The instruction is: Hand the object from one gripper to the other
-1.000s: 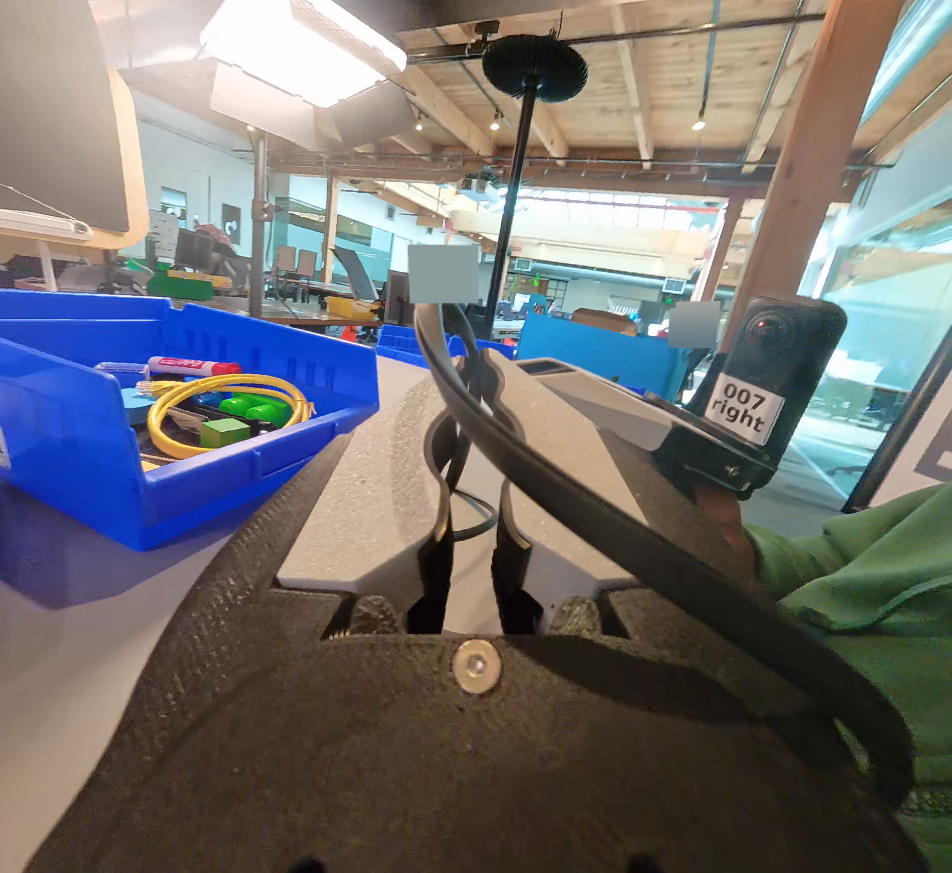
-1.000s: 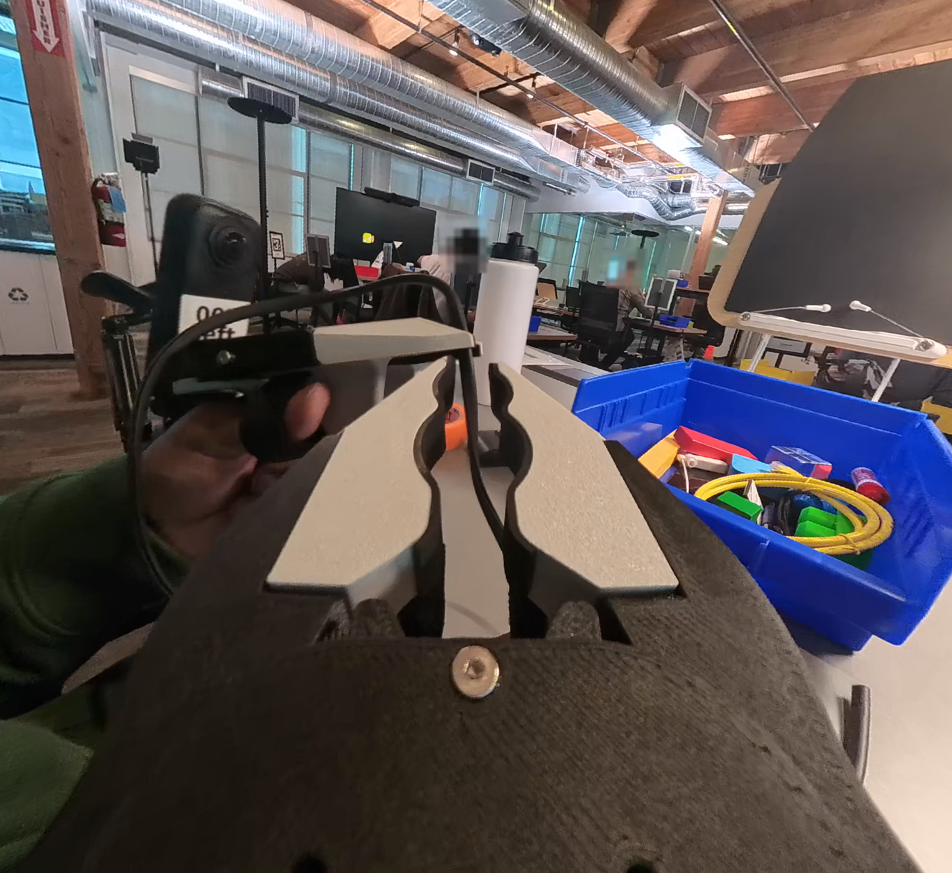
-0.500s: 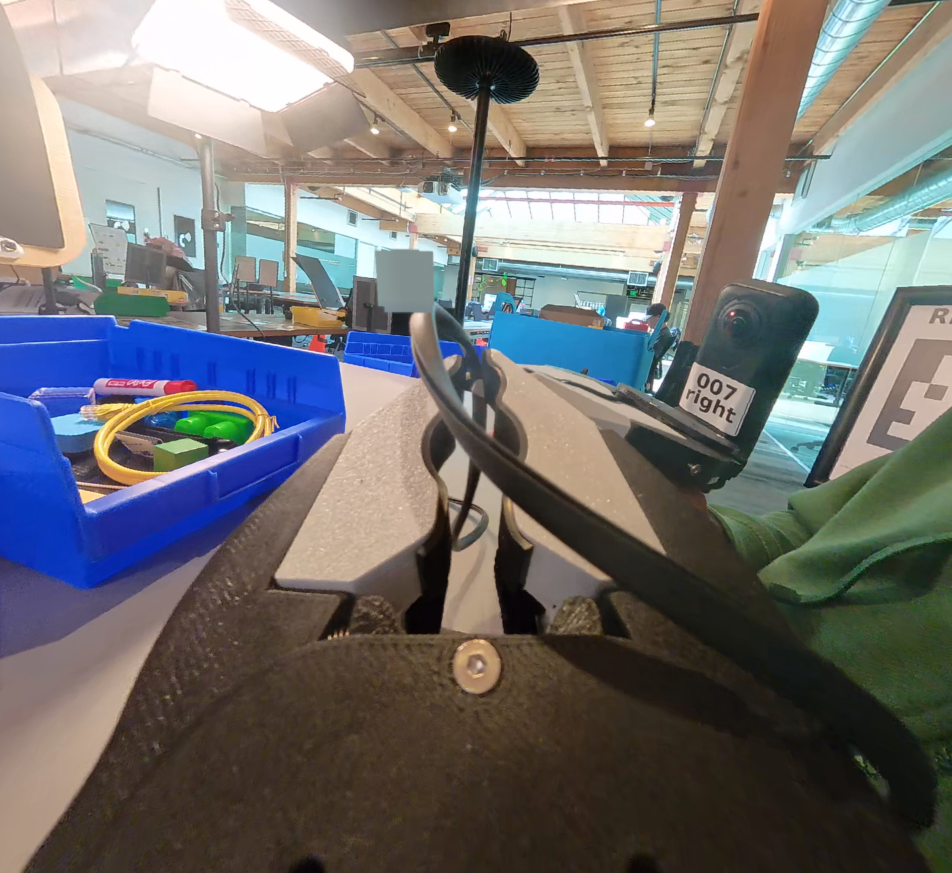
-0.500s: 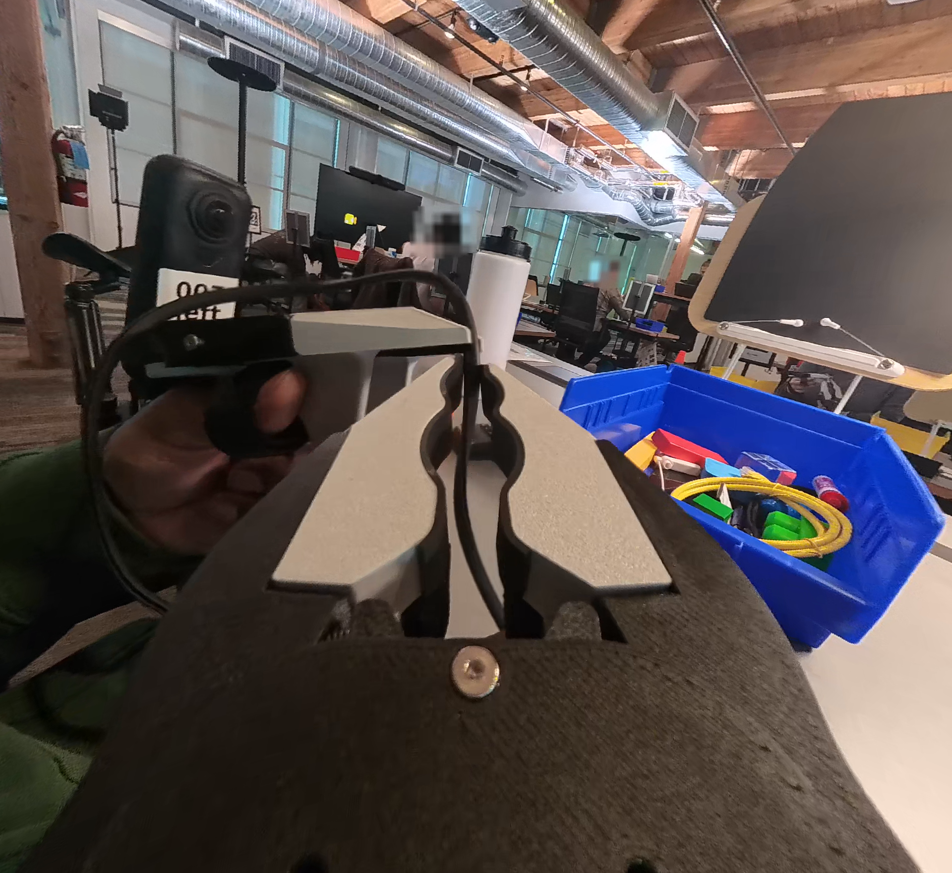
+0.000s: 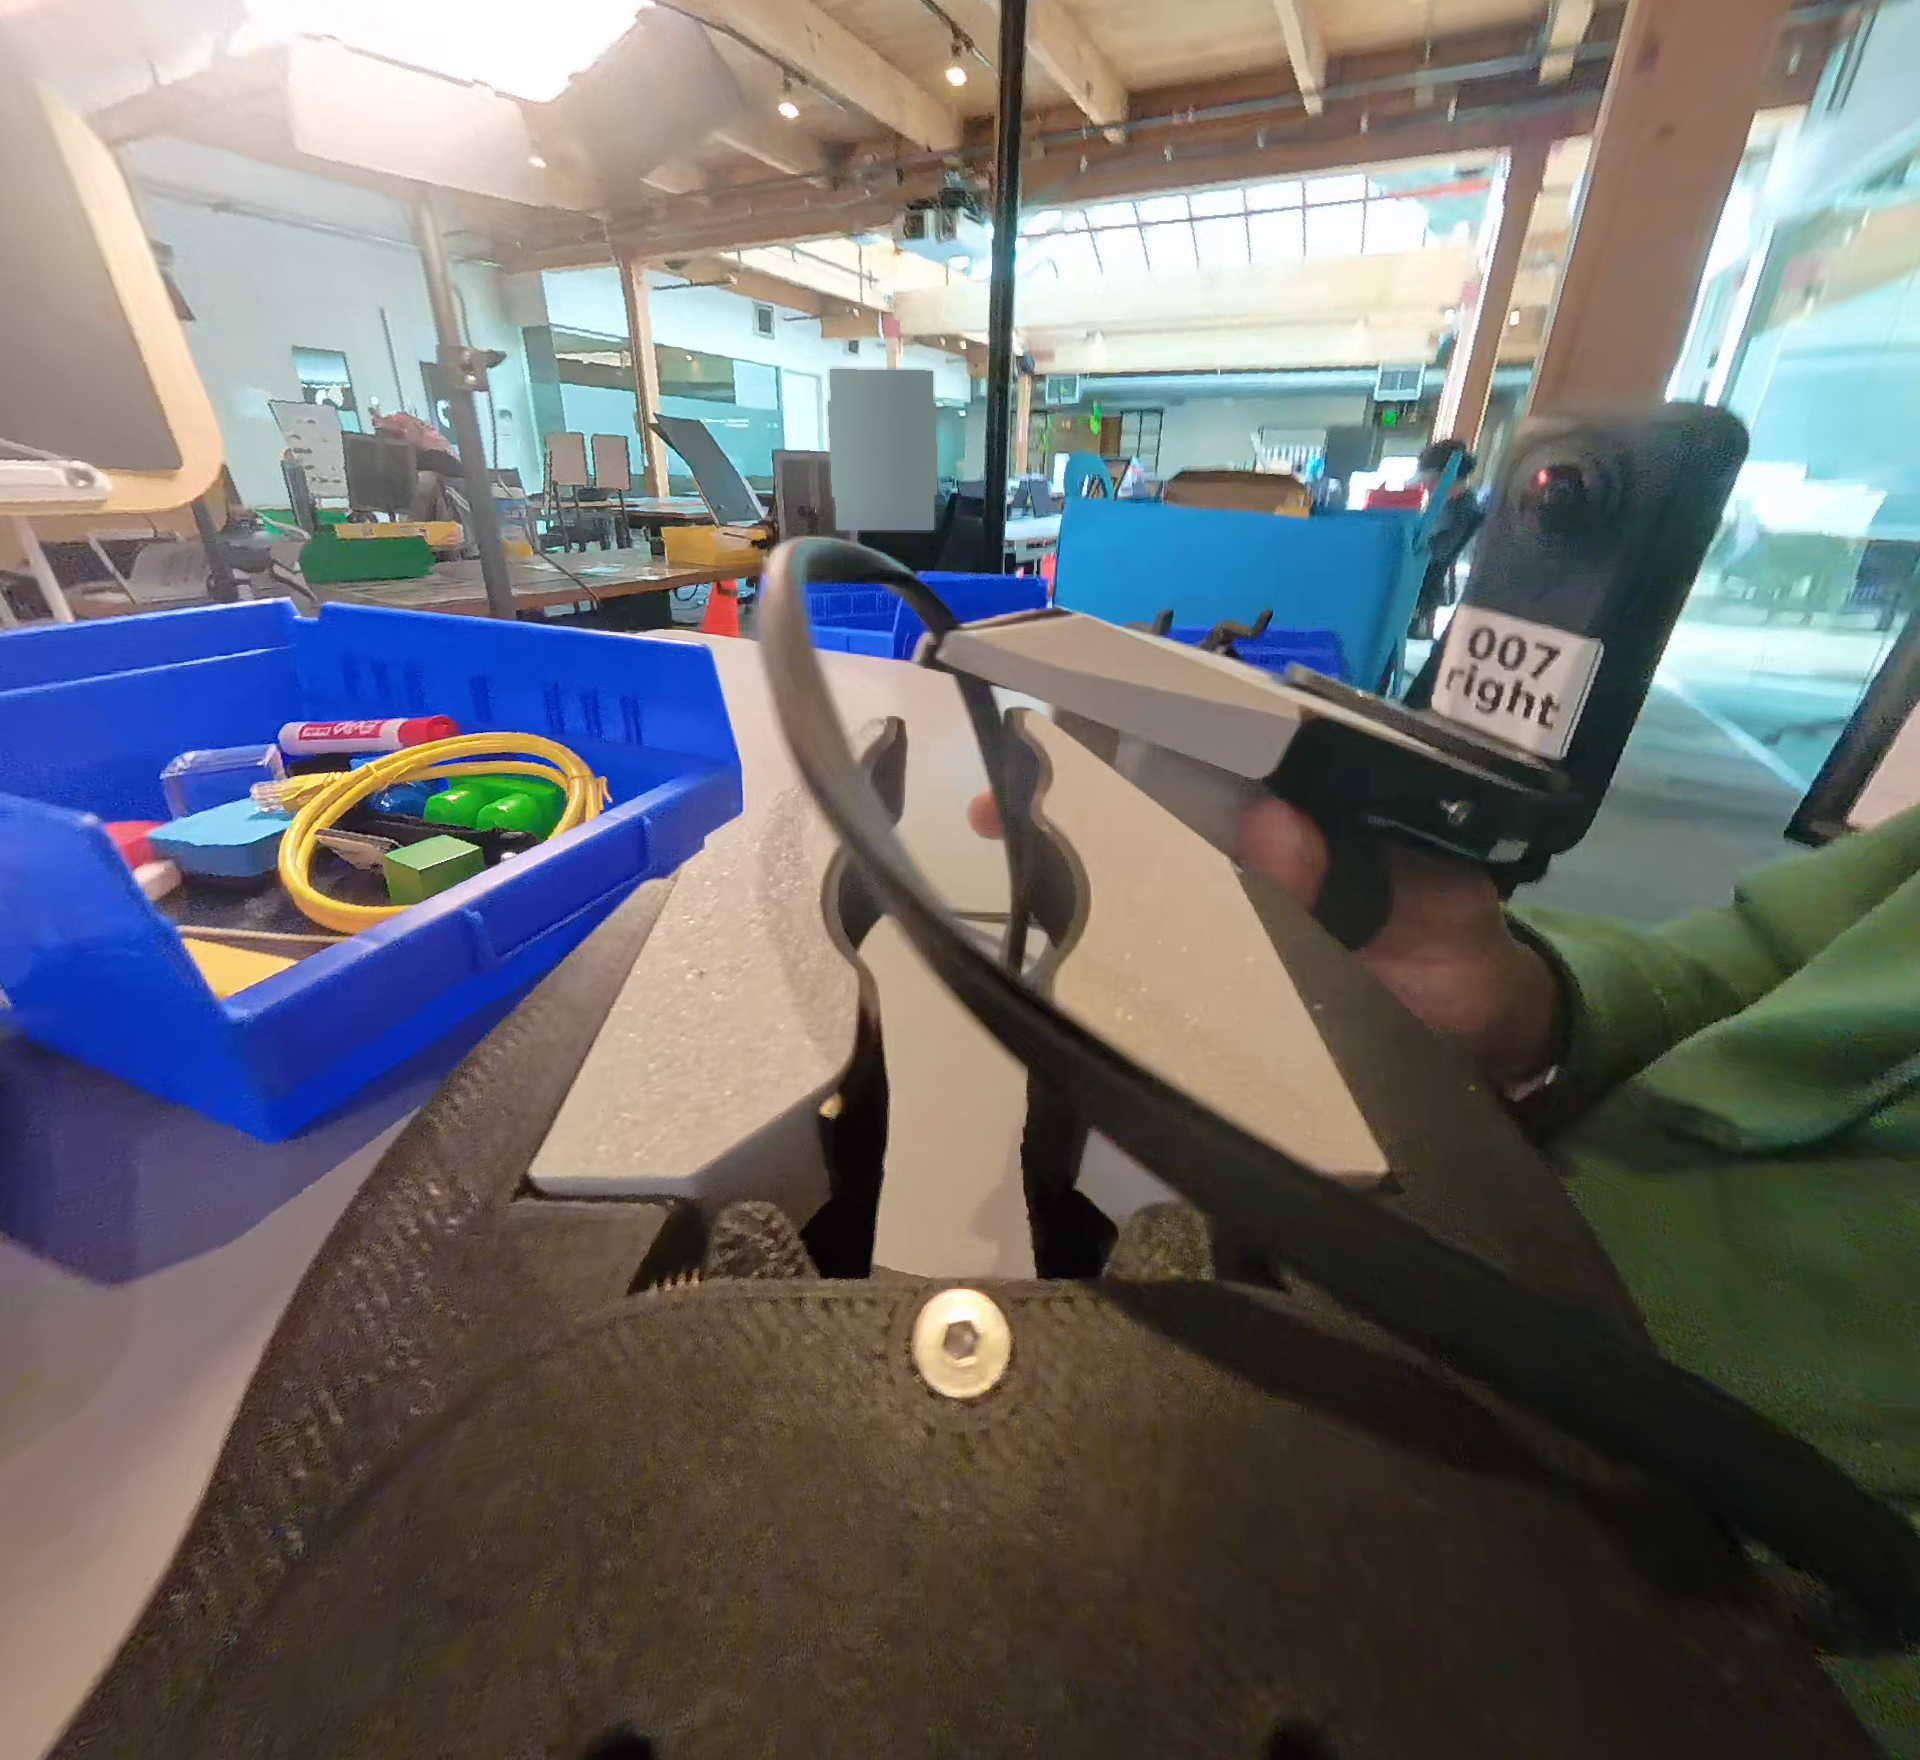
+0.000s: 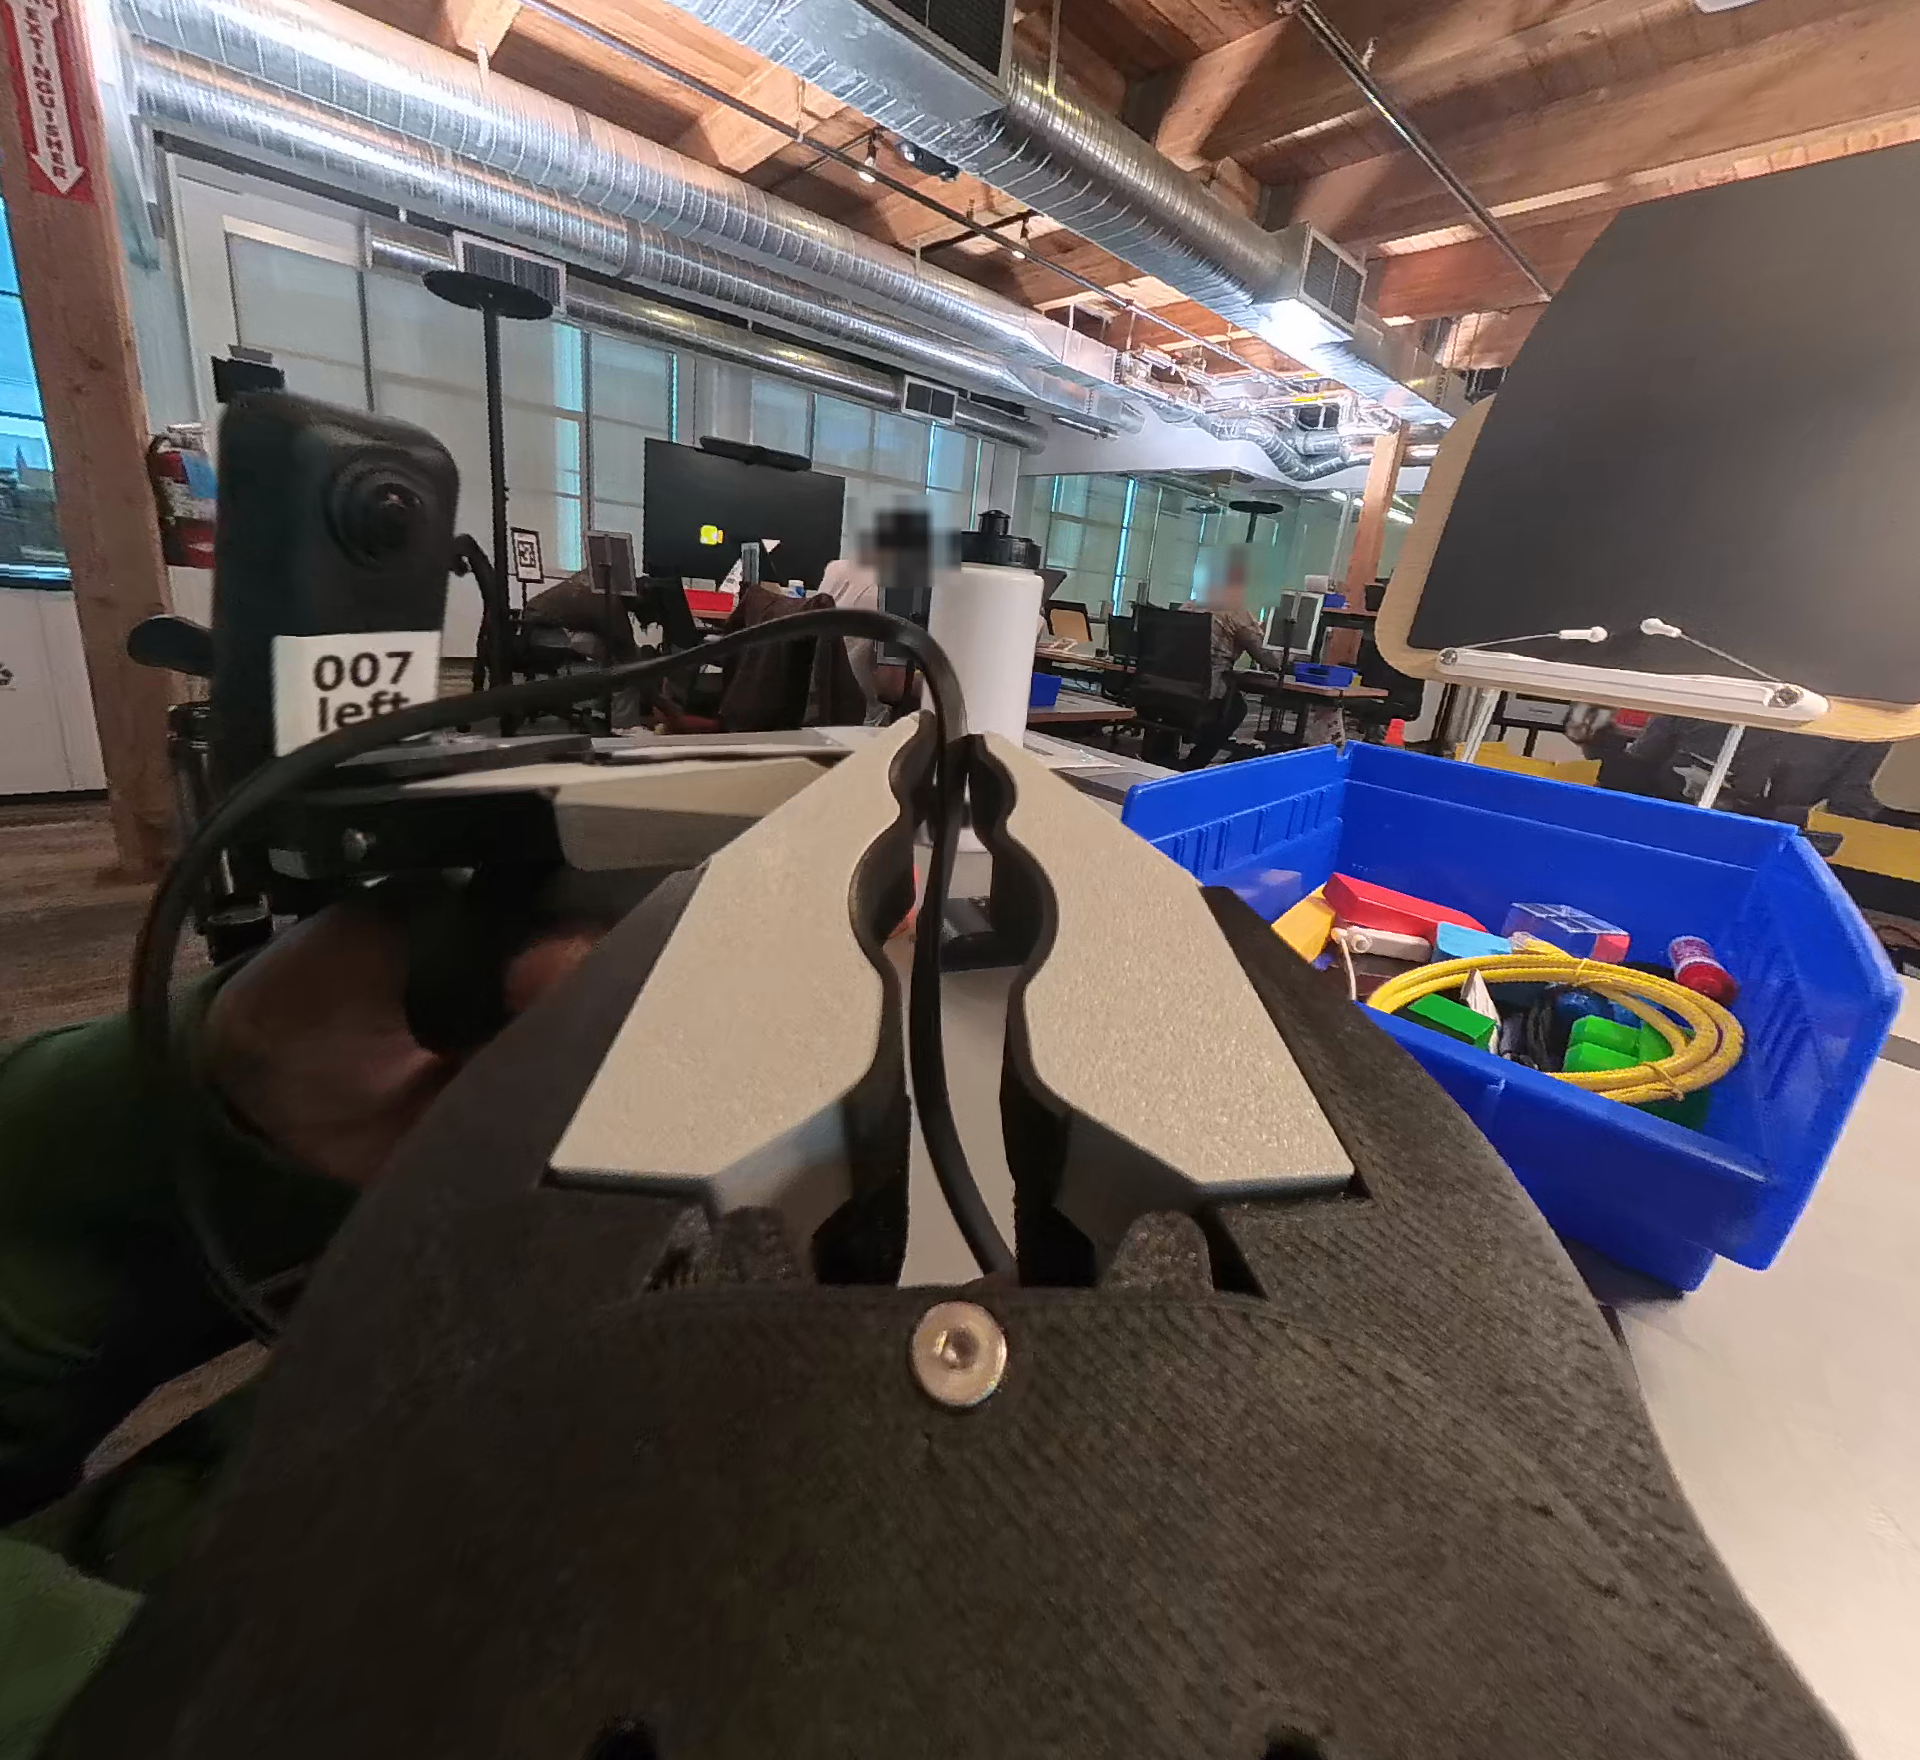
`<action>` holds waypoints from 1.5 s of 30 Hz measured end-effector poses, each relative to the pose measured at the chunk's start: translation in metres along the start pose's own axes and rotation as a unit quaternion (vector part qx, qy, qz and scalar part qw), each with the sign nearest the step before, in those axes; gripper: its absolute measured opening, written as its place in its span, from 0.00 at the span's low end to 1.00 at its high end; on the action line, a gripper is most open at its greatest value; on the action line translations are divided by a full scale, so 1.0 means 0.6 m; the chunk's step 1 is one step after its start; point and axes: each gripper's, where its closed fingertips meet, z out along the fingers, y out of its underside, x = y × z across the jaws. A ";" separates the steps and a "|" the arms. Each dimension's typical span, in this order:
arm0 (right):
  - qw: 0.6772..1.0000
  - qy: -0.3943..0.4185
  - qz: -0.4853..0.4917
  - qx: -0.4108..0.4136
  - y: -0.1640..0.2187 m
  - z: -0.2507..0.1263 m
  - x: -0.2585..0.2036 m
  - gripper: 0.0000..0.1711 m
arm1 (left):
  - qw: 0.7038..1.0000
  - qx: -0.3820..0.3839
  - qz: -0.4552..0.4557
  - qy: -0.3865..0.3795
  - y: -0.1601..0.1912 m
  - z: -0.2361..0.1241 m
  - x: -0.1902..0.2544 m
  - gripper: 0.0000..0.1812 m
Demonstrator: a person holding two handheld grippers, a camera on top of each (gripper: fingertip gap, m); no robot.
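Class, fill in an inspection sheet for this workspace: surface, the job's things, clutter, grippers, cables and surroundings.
Surface: pale grey table, bare apart from the bin.
Job's things: black cable, off the table, pinched at the right gripper's tips.
Clutter: blue bin holding a yellow cable coil, green blocks, a red marker and other small pieces.
Grippers: left gripper open, the cable passing loosely between its fingers; right gripper shut on the cable.
Cables: the black cable arcs in a loop across the left gripper; the yellow coil stays inside the bin.
Surroundings: white bottle, dark board, ceiling ducts, desks with people behind.
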 end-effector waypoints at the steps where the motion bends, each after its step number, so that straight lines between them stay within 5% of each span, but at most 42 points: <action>1: 1.000 -0.003 -0.001 0.000 0.000 0.000 -0.002 0.03 | 1.000 -0.007 0.016 0.003 0.003 0.002 0.007 0.10; 17: 1.000 -0.019 -0.010 -0.006 0.003 0.004 -0.016 0.09 | 0.998 0.035 -0.032 -0.045 -0.016 -0.016 -0.036 0.03; 34: 0.996 -0.021 -0.075 -0.034 0.019 0.009 -0.031 0.02 | 0.995 0.078 -0.056 0.033 -0.033 -0.024 -0.005 0.03; 45: 1.000 -0.002 -0.001 -0.003 0.001 0.001 -0.001 0.02 | 0.996 0.059 -0.065 0.000 -0.024 -0.015 -0.021 0.12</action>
